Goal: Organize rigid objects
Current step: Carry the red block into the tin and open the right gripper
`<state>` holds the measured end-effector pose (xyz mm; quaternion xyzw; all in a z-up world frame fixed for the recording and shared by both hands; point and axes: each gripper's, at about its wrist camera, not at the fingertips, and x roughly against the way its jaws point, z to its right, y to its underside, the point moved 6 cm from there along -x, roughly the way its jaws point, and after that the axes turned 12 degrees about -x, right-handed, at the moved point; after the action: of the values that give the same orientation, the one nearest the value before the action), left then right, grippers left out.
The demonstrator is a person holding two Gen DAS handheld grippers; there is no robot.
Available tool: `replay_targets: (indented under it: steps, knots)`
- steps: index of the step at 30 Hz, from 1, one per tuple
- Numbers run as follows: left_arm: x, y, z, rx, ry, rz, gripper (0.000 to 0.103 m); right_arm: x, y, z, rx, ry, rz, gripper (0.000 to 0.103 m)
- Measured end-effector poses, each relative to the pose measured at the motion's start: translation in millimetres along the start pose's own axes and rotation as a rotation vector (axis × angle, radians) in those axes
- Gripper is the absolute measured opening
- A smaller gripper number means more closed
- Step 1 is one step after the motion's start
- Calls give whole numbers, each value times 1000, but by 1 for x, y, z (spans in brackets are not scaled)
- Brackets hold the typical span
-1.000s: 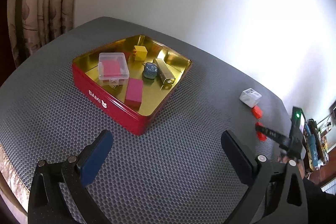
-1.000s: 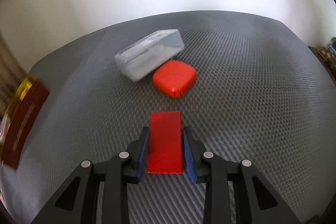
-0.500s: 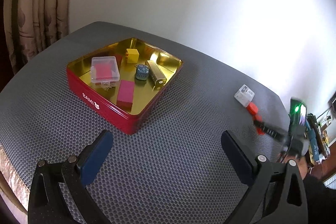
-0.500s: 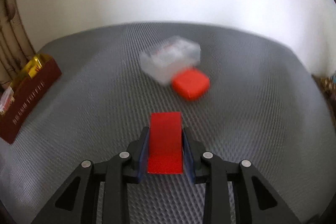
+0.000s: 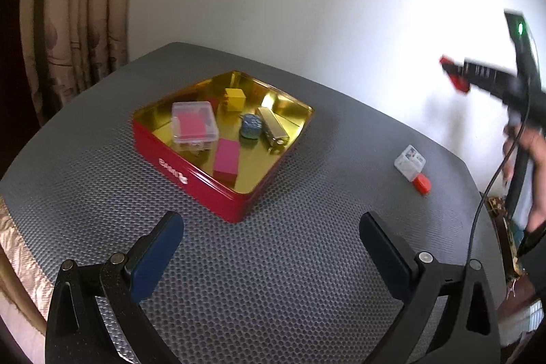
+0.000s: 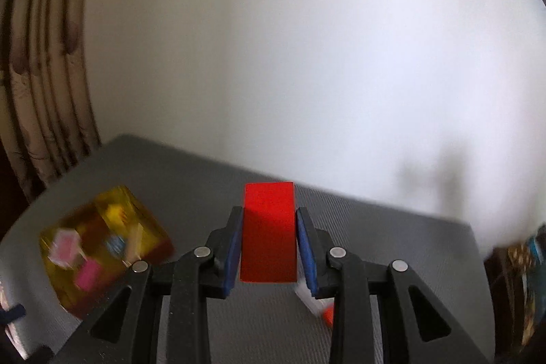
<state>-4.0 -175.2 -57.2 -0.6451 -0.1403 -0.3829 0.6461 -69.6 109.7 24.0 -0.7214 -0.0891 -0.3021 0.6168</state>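
Left gripper (image 5: 271, 229) jaws spread wide; right gripper (image 6: 268, 239) jaws clamped, raised.

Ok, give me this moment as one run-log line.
right gripper: shut on red block, lifted above table | left gripper: open, empty | red tin: holds sorted items | left out: clear box, red piece

A red rectangular block (image 6: 268, 237) sits upright, pinched on both flanks, lifted off the grey mat. At its 9 o'clock lies a shallow red tin with a gold interior (image 5: 191, 164) — open, holding a clear plastic box with a pink insert (image 5: 194, 124), a pink block (image 5: 226, 158), a yellow cube (image 5: 234, 98), a gold metal bar (image 5: 272, 129) and a small blue-grey lump (image 5: 250, 126). At the tin's 3 o'clock — well apart — a small clear case (image 5: 409, 161) touches a red rounded piece (image 5: 422, 184).
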Motion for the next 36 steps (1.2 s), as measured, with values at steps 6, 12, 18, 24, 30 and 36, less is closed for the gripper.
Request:
replay_targets:
  steps: [6, 12, 18, 24, 30, 36]
  knots:
    - [5, 0, -12, 27, -21, 2, 102, 28, -37, -57, 51, -61, 68, 30]
    - [6, 1, -19, 34, -25, -6, 102, 48, -60, -102, 89, -112, 100, 30]
    - [4, 1, -24, 40, -27, -11, 102, 51, -65, -135, 123, -136, 103, 30]
    - [2, 1, -32, 57, -31, -22, 102, 35, -50, -162, 141, -163, 73, 30]
    - [-5, 4, -43, 83, -39, -49, 102, 0, -21, -180, 150, -204, -18, 31]
    - [-11, 5, -51, 111, -33, -69, 102, -47, 28, -191, 132, -228, -157, 31]
